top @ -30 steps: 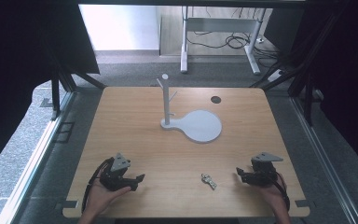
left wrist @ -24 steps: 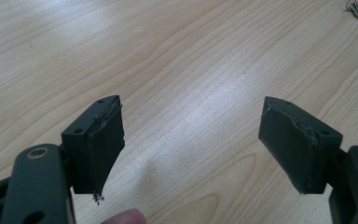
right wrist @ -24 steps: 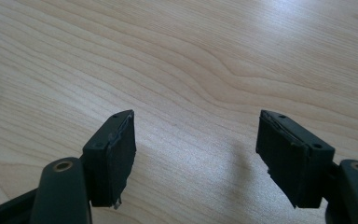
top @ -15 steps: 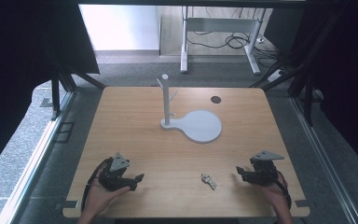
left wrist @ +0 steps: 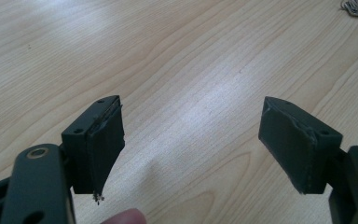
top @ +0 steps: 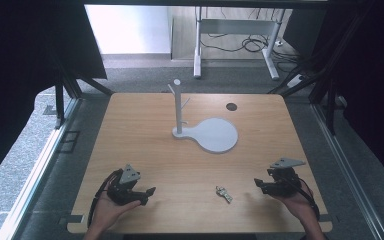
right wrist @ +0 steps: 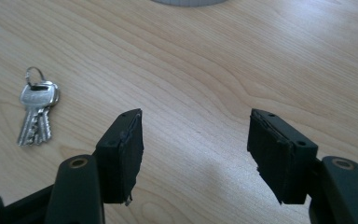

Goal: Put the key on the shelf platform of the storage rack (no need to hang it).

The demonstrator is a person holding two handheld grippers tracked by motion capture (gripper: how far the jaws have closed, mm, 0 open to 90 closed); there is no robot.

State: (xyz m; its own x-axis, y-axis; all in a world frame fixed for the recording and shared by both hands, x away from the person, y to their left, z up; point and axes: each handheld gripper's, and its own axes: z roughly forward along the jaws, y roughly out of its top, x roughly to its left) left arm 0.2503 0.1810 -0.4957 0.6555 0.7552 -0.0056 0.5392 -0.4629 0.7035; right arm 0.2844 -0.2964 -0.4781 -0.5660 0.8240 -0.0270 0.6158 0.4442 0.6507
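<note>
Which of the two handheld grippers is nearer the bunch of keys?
The right gripper: the silver bunch of keys lies closer to its open jaws than to the left gripper, also open, across the wooden table.

Metal keys [right wrist: 36,113] (wood-grain table [top: 145,130])

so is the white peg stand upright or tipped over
Upright: the white peg stand rises straight from its round flat base, which lies flat on the wooden table.

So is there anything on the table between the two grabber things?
Yes, a small bunch of keys lies on the wood between the left gripper and the right gripper, nearer the right one, as the high view shows.
</note>
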